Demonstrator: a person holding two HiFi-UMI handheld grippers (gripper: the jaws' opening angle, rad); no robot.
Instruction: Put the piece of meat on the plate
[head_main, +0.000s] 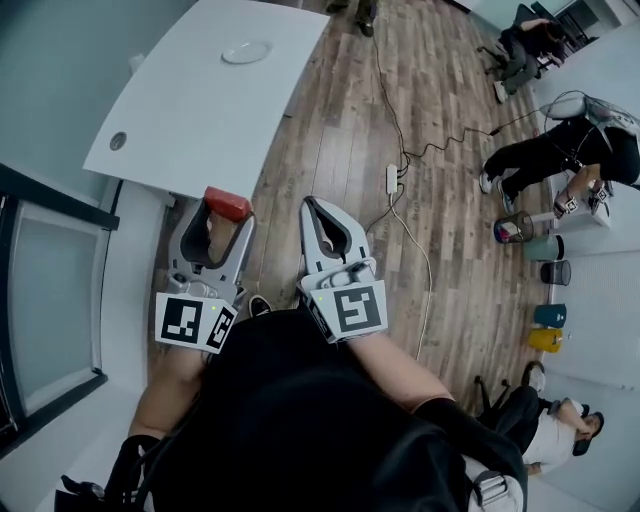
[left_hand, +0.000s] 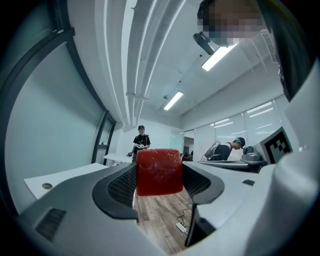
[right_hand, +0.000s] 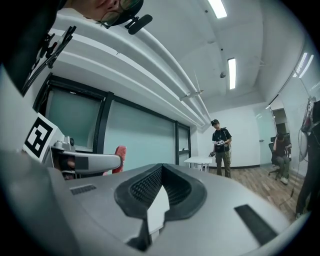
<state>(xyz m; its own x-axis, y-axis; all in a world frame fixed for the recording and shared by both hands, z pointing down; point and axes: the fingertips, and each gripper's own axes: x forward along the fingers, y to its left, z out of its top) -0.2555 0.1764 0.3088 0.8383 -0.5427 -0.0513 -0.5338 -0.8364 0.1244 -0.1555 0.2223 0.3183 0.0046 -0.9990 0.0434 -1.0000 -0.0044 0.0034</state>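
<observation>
Fingers (left_hand: 116, 186) of the left gripper (head_main: 228, 208) are clamped on the meat (head_main: 226, 203), a red slab pinched right at the tips and held level in the air. Right gripper (head_main: 310, 204) is alongside, tips pressed together with nothing between them. Both hang above the wood floor (head_main: 340, 130), just off the near corner of the white table (head_main: 190, 110). Plate (head_main: 246, 52) sits at the table's far end, well apart from the meat. Other people (head_main: 560, 150) are further back in the room.

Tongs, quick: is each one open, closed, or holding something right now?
Left tongs: closed on the piece of meat.
Right tongs: closed, holding nothing.
</observation>
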